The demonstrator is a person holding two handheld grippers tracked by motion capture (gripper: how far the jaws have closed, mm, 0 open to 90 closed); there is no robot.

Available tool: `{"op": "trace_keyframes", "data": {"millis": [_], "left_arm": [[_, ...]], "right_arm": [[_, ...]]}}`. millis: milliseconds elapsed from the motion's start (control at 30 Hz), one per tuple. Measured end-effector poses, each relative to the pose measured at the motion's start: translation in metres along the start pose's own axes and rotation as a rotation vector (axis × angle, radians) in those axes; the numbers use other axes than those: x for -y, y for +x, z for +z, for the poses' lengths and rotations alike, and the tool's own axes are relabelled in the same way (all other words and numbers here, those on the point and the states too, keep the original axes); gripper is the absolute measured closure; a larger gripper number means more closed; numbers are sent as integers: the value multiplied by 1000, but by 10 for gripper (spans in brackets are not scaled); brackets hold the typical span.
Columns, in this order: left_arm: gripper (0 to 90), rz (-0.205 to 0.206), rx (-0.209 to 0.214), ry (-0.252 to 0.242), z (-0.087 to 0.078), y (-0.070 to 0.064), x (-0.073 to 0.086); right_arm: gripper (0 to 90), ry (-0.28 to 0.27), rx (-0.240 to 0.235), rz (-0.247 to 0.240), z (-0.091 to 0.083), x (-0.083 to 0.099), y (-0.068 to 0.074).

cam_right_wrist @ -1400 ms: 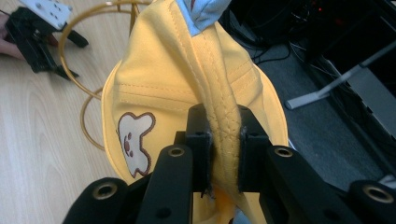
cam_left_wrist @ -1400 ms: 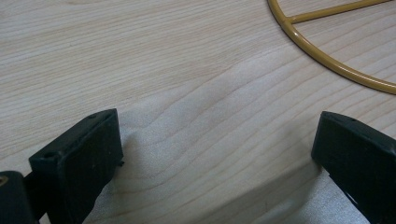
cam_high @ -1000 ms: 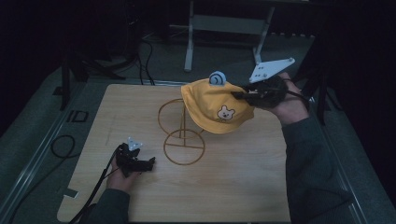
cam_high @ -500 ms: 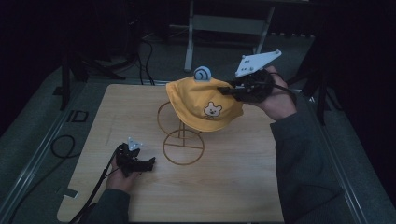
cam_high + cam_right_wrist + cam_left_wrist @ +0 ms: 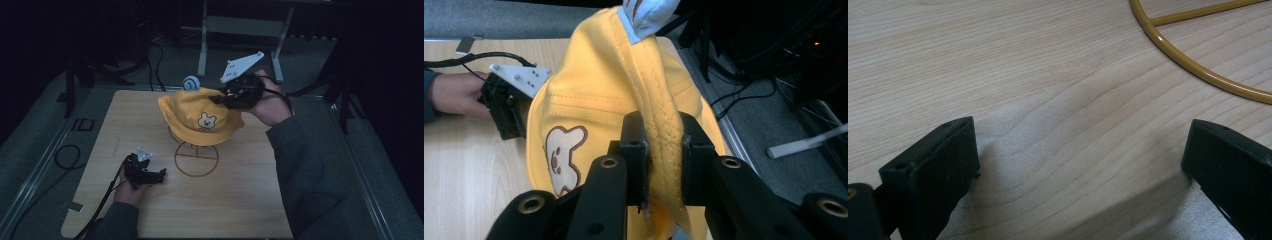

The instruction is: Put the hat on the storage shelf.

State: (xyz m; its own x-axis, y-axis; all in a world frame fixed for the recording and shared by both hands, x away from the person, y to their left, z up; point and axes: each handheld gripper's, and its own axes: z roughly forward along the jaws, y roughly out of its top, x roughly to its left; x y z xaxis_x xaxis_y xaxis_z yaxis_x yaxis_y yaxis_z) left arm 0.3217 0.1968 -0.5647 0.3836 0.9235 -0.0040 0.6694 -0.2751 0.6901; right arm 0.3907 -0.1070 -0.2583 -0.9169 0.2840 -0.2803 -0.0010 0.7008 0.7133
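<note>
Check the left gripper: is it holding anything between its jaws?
No: the left gripper has its jaws spread wide over bare table, nothing between them.

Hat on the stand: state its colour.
Yellow hat, with a small bear face patch; clearest in the right gripper view.

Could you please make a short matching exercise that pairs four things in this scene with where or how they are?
Things:
1. yellow hat
2. left tool
3. right tool
4. wire stand

States:
A. open, low over bare wood beside the stand's ring
B. gold, its round base on the table
C. shut on a fold of yellow cloth
D. over the top of the stand, bear face showing

Pairs: 1-D, 2-A, 3-C, 4-B
</note>
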Motion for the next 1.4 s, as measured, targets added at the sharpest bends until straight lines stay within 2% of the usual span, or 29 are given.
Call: {"op": "trace_keyframes", "data": {"millis": [167,400,500,767,867,967,1000,1133,1233,1400], "left_arm": [[19,0,-1,0,0,0,0],[20,1,0,-1,0,0,0],[20,2,2,-1,0,0,0],[20,2,4,-1,0,0,0],[19,2,4,0,0,0,0],[20,1,3,-1,0,0,0],[20,2,3,-1,0,0,0],[20,2,3,-2,0,0,0],[20,1,3,-2,0,0,0],[20,1,2,-5,0,-1,0]], "right_arm": [[748,20,-22,-5,19,-7,3],[745,39,-30,-10,42,-17,9],[731,52,-26,-8,49,-20,12],[684,94,-55,-23,68,-19,20],[618,107,-68,-30,71,-19,22],[480,114,-76,-21,71,-19,23],[413,111,-64,-15,70,-19,24],[205,86,42,29,59,-21,26],[187,67,63,40,48,-20,24],[155,47,105,99,30,-14,20]]}}
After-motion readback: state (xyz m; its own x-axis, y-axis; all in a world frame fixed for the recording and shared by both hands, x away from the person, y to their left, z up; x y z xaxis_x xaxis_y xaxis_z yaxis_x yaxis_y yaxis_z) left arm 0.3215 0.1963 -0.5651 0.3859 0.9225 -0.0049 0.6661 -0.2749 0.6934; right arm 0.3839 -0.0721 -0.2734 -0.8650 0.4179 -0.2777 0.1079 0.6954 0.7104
